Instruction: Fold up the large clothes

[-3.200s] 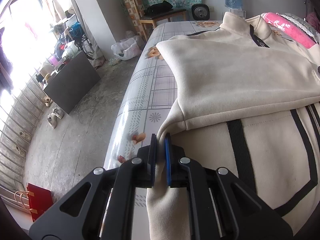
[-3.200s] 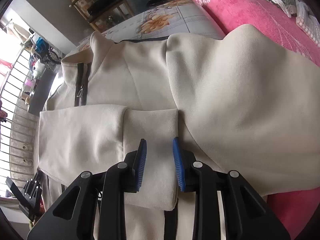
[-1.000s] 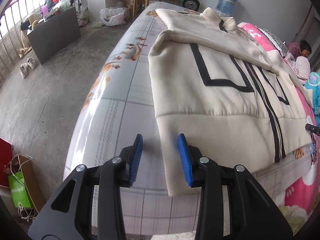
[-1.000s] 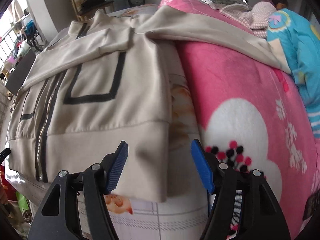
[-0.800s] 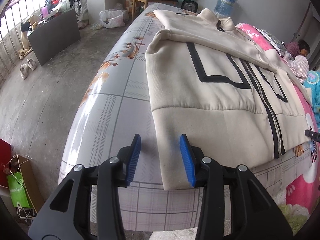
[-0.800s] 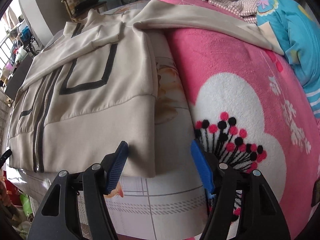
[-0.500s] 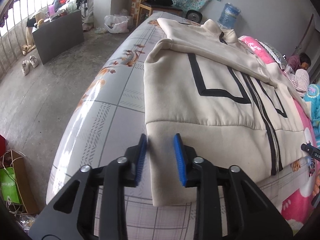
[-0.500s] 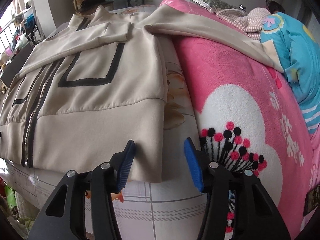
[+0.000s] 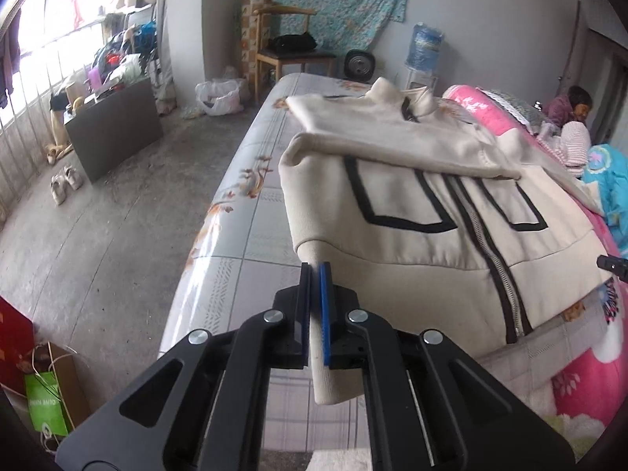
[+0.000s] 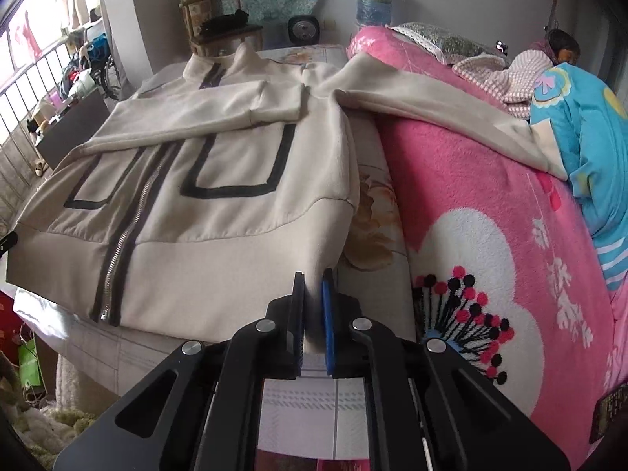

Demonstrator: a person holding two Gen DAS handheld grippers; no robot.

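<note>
A cream zip jacket (image 9: pixel 412 204) with black stripes lies front up on the bed, collar far away. One sleeve (image 9: pixel 392 145) is folded across its chest; the other sleeve (image 10: pixel 431 98) stretches out over the pink blanket. My left gripper (image 9: pixel 314 271) is closing its jaws on the hem corner at the jacket's left side, and the cloth is pinched between the pads and lifted. At the opposite hem corner my right gripper (image 10: pixel 313 274) is closing too, with the cream fabric (image 10: pixel 204 212) pressed between its pads and raised off the bed.
The bed's checked sheet (image 9: pixel 243 243) drops to a concrete floor on the left, with a dark cabinet (image 9: pixel 114 129), a chair (image 9: pixel 290 55) and paper bags (image 9: pixel 51 392). A pink blanket (image 10: pixel 490 196) and a lying person (image 10: pixel 561 51) fill the right side.
Both grippers came down from the sleeves to the hem corners, closed on the cloth and rose, lifting the hem.
</note>
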